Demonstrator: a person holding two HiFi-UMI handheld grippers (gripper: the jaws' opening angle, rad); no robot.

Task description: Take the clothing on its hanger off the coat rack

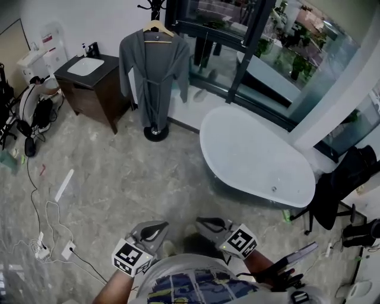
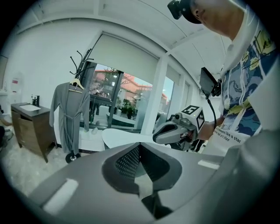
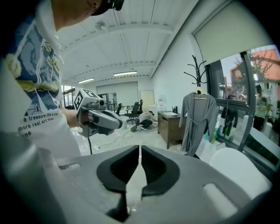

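Both of your grippers sit low and close against your body, side by side and well apart from the clothing. Your left gripper [image 1: 153, 230] has its jaws closed, the pads meeting at their tips with nothing between them. Your right gripper [image 1: 209, 224] is closed the same way, with only a thin line showing between its pads, and it is empty too. Each one points out over the floor [image 1: 130, 178] toward the far side of the room, and each gripper view catches the other gripper just beside it.

Your target, the grey robe [image 1: 153, 77], hangs full length with its belt tied at the waist. It is draped on a pale wooden hanger [image 1: 157, 29], and the hanger hooks high on the black coat rack [image 1: 153, 7]. The rack's round base stands at the far edge of the floor, close to the wall under the window [image 1: 237, 35]. The robe's hem ends just above that base.

To the left of the rack stands a dark vanity cabinet [image 1: 95, 95] with a white sink on top. To its right lies a white bathtub [image 1: 255, 157]. Loose cables [image 1: 44, 231] trail over the floor's left edge.
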